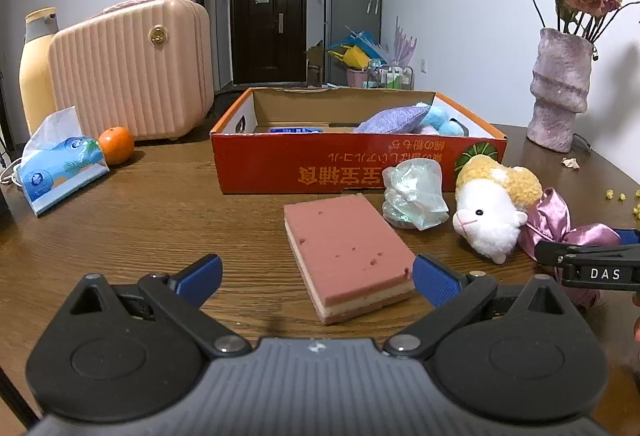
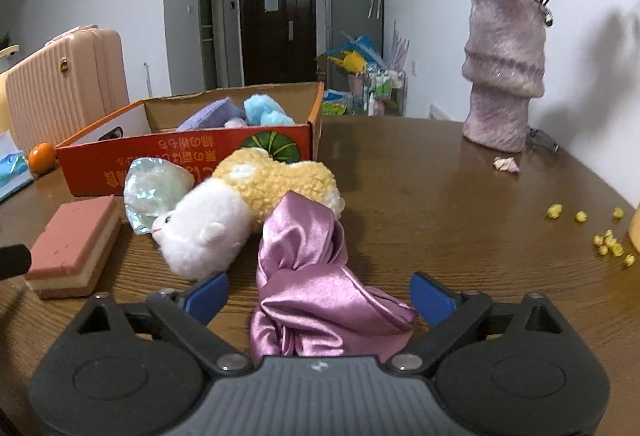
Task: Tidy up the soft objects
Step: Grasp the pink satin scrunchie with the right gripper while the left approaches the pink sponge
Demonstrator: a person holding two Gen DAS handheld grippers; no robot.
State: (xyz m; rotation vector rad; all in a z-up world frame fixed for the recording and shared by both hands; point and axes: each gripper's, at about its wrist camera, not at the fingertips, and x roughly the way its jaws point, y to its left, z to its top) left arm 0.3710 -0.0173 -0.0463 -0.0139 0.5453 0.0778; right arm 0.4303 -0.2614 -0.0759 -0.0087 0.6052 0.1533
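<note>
Your left gripper (image 1: 318, 278) hovers low over the wooden surface (image 1: 160, 203) with its jaws wide apart; the near right corner of the pink sponge (image 1: 348, 252) lies just beside the right blue pad, though whether they touch is hard to say. Your right gripper (image 2: 320, 298) also has its jaws spread, with the purple satin cloth (image 2: 316, 276) bunched between them and no pad pressing on it; the near end of the cloth runs out of sight under the gripper body.

Behind the cloth, the plush sheep (image 2: 240, 211) lies on its side, touching both the cloth and the crumpled clear bag (image 2: 152, 191) beside it. The red cardboard box (image 1: 280, 159) stands behind these, and already holds a lilac pillow (image 1: 394, 117) and a blue plush (image 1: 442, 119) (the box's front wall hides their lower halves, and a blue item on its floor is too cut off to name). Off to the left lie a tissue pack (image 1: 60, 167) and an orange (image 1: 116, 144).
</note>
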